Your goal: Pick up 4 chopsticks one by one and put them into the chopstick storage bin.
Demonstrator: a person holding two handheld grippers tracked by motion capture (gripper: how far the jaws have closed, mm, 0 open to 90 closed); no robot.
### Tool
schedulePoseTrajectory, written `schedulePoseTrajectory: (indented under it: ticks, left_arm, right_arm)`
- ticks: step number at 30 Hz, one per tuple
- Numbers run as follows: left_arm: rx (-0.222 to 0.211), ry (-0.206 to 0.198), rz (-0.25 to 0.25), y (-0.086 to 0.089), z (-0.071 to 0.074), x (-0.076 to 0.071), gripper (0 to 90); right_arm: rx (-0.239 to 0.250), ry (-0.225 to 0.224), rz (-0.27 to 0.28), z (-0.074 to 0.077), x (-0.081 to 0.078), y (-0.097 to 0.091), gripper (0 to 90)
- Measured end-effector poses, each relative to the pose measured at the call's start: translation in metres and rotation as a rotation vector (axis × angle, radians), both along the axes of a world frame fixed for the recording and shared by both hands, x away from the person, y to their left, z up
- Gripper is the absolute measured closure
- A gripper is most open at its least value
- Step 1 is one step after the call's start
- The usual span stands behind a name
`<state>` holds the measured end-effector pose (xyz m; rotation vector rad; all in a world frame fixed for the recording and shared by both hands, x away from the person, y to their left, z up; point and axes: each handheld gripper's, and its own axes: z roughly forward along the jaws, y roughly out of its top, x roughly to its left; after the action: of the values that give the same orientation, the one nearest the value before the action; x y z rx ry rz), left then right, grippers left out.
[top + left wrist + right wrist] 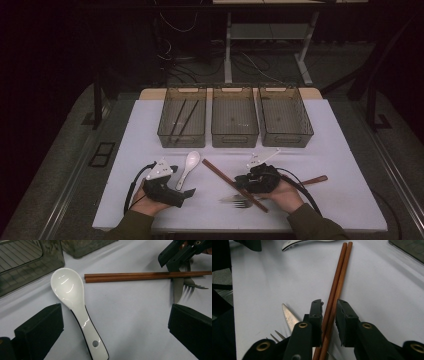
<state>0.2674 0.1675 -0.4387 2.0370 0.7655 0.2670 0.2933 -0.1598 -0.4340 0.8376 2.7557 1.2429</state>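
The right gripper (329,315) stood over the brown chopsticks (337,282), which lay side by side on the white table (382,290) and ran up between its two black jaws; the jaws were narrowed around the pair, one pad against it and the other a hair off, so no firm hold showed. A knife (289,317) and fork (277,336) lay just beside them, while the left gripper (115,322) gaped wide around the white spoon (75,305), touching nothing
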Motion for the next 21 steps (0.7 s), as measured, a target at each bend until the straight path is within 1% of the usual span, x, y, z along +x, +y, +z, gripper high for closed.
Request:
schedulePoseTrajectory:
  ticks: [5,10,21]
  left_arm:
    - [0.000,-0.001,-0.001,-0.0001,0.0000,0.0000,0.0]
    - [-0.001,-0.002,0.000,-0.0003,0.0000,-0.0001,0.0]
    - [-0.001,-0.001,0.001,0.0001,0.0000,-0.0002,0.0]
  right_arm:
    - [-0.023,-0.004,-0.008,-0.0020,0.0004,0.0003,78.0]
    - [-0.025,0.004,-0.008,-0.0035,0.0006,0.0010,78.7]
    - [-0.036,0.006,-0.011,-0.0052,0.0015,0.0009,80.0]
